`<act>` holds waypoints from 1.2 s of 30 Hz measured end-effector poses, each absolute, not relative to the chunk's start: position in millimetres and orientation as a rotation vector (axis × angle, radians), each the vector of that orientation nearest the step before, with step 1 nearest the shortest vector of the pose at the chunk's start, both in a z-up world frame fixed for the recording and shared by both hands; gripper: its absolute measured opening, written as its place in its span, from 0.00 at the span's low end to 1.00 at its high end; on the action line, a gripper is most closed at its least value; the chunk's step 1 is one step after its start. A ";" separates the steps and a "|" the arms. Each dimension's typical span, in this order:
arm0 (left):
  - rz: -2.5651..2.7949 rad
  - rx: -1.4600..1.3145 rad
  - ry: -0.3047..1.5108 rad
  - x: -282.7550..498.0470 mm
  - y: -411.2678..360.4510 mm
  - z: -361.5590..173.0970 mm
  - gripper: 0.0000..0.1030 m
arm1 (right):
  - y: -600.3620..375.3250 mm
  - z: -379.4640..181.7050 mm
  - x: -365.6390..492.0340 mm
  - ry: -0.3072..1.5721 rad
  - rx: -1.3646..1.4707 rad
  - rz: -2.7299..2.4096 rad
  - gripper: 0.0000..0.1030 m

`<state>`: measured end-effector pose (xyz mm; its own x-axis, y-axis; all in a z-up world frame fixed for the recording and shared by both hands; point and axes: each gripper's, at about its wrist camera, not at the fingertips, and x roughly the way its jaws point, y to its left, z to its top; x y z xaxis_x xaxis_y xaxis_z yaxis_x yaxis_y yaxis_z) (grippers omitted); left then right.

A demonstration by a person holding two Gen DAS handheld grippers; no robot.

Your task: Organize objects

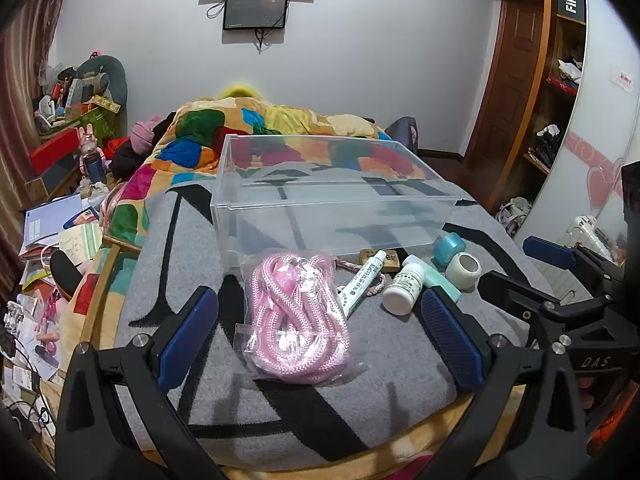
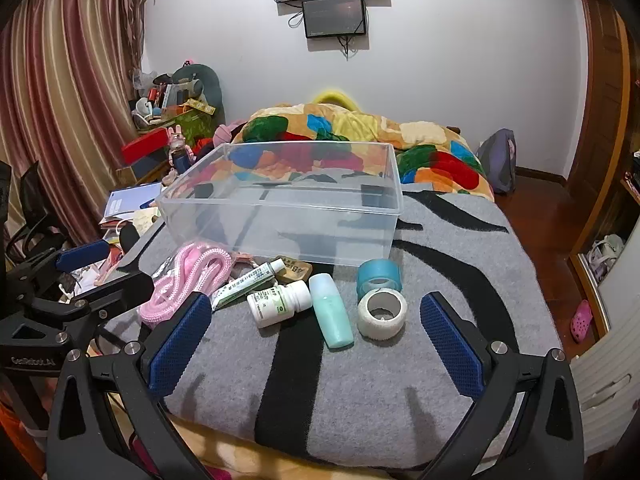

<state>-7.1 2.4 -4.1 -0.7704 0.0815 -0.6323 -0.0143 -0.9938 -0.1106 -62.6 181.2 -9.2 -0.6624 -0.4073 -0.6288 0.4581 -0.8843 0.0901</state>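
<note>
A clear plastic bin (image 1: 336, 216) (image 2: 288, 220) stands empty on the grey blanket. In front of it lie a bagged pink rope (image 1: 298, 316) (image 2: 188, 280), a white tube (image 1: 362, 282) (image 2: 248, 282), a white pill bottle (image 1: 404, 288) (image 2: 280, 302), a mint bottle (image 2: 332, 316), a blue tape roll (image 1: 450, 246) (image 2: 378, 274), a white tape roll (image 1: 464, 270) (image 2: 382, 314) and a brown block (image 2: 294, 270). My left gripper (image 1: 316, 328) is open, its fingers either side of the rope. My right gripper (image 2: 316, 344) is open just short of the bottles.
The grey blanket (image 2: 360, 392) covers the near end of a bed; a colourful quilt (image 2: 360, 136) lies behind the bin. Clutter of boxes and papers (image 1: 60, 216) fills the floor at the left. A wardrobe (image 1: 560, 92) stands at the right.
</note>
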 end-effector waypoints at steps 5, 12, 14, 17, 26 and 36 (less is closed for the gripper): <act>2.906 -1.044 -0.152 -6.8 2.9 -4.2 1.00 | 181.2 -10.3 -63.9 0.101 0.925 -2.497 1.00; 2.912 -1.038 -0.143 -5.2 3.6 -1.7 1.00 | 181.4 -9.8 -64.4 0.103 0.927 -2.498 1.00; 2.913 -1.037 -0.143 -5.1 3.7 -0.5 1.00 | 181.1 -9.7 -64.4 0.104 0.928 -2.497 1.00; 2.914 -1.037 -0.143 -4.9 4.0 -0.5 1.00 | 181.0 -10.0 -63.9 0.104 0.927 -2.497 1.00; 2.916 -1.027 -0.137 -3.9 4.0 1.7 1.00 | 180.9 -9.9 -63.9 0.104 0.926 -2.499 1.00; 2.917 -1.027 -0.145 -3.6 3.7 1.6 1.00 | 180.9 -9.2 -62.5 0.105 0.924 -2.495 1.00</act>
